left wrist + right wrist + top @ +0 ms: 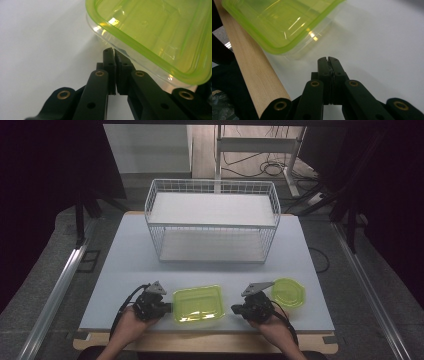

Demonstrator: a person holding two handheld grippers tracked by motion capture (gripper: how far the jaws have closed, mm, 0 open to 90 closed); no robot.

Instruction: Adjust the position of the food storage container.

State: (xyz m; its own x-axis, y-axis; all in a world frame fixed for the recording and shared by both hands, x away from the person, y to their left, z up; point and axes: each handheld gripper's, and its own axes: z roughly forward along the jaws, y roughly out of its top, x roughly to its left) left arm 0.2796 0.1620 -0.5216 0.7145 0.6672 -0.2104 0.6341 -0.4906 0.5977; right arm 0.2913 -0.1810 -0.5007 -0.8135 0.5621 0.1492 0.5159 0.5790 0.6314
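Note:
A rectangular clear container with a lime-green lid lies near the table's front edge, between my two grippers. My left gripper points at its left end, jaws shut with nothing between them. In the left gripper view the closed tips sit right under the green lid's rim, against the clear wall; whether they touch it I cannot tell. My right gripper is shut and empty, a short gap from the container's right end. In the right gripper view its tips stop short of the container.
A round green-lidded container sits just behind my right gripper. A white wire basket rack with two levels stands at the back middle of the white table. The wooden front edge runs close beside the rectangular container.

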